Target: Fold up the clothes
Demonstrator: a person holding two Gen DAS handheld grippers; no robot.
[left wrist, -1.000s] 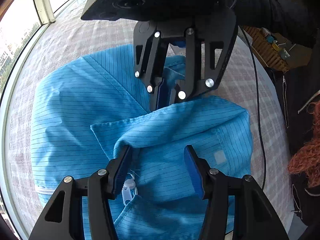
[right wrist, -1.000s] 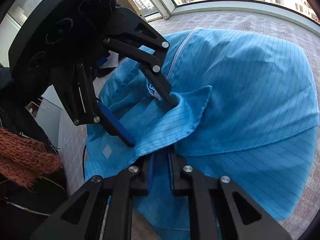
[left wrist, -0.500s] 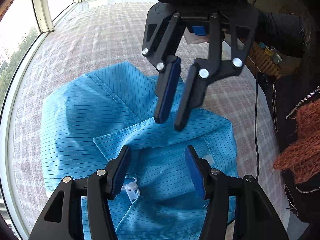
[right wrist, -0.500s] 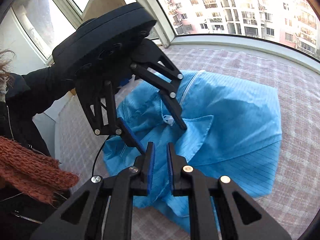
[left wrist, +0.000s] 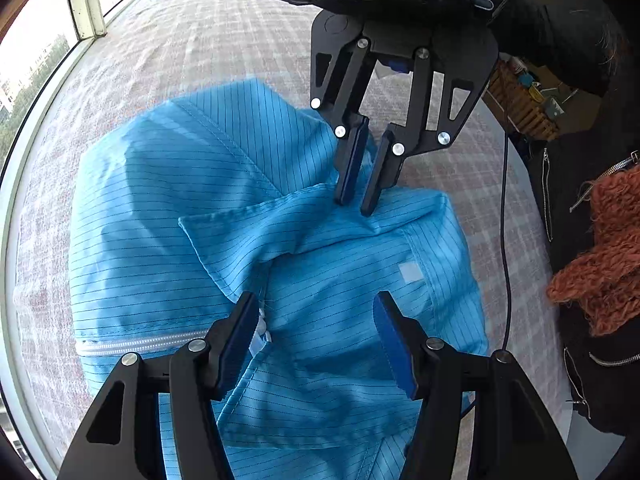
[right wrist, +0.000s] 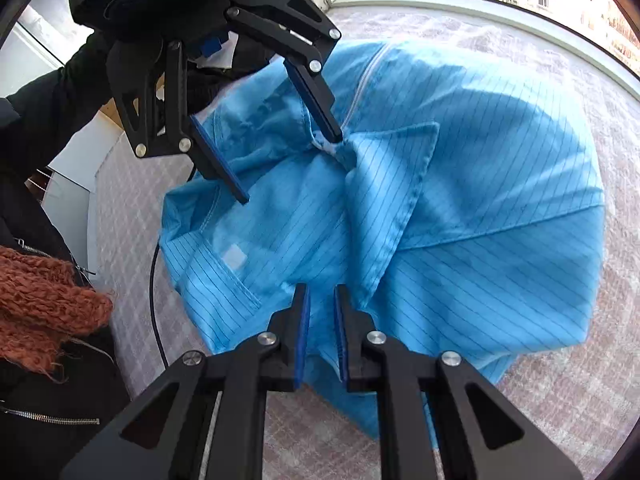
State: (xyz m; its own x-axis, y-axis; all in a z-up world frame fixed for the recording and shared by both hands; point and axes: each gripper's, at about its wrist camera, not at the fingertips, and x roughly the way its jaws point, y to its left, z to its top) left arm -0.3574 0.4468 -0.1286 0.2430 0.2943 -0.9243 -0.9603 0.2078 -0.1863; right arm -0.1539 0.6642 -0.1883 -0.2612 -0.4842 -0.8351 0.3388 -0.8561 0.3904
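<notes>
A blue pinstriped garment (left wrist: 180,200) lies bunched on the checked table cover, and the right wrist view shows the garment (right wrist: 500,160) too. Its collar flap (left wrist: 224,236) is turned over the middle, and a white zipper (left wrist: 140,346) runs at the left. My left gripper (left wrist: 316,308) hovers open just above the cloth near the zipper's end, holding nothing. My right gripper (right wrist: 321,292) is shut to a slim gap. Its tips rest on the folded edge beyond the collar, as the left wrist view shows of the right gripper (left wrist: 354,206). I see no cloth pinched between them.
The pink-and-white checked table cover (left wrist: 200,32) stretches to a window ledge (left wrist: 86,12) on the far left. A person in a black jacket and orange knit scarf (left wrist: 592,248) stands at the table's right edge. A black cable (left wrist: 508,280) hangs there, with a wooden rack (left wrist: 520,108) behind it.
The right gripper rose off the garment, then came back down onto the folded edge. The left gripper stayed open and moved closer to the cloth.
</notes>
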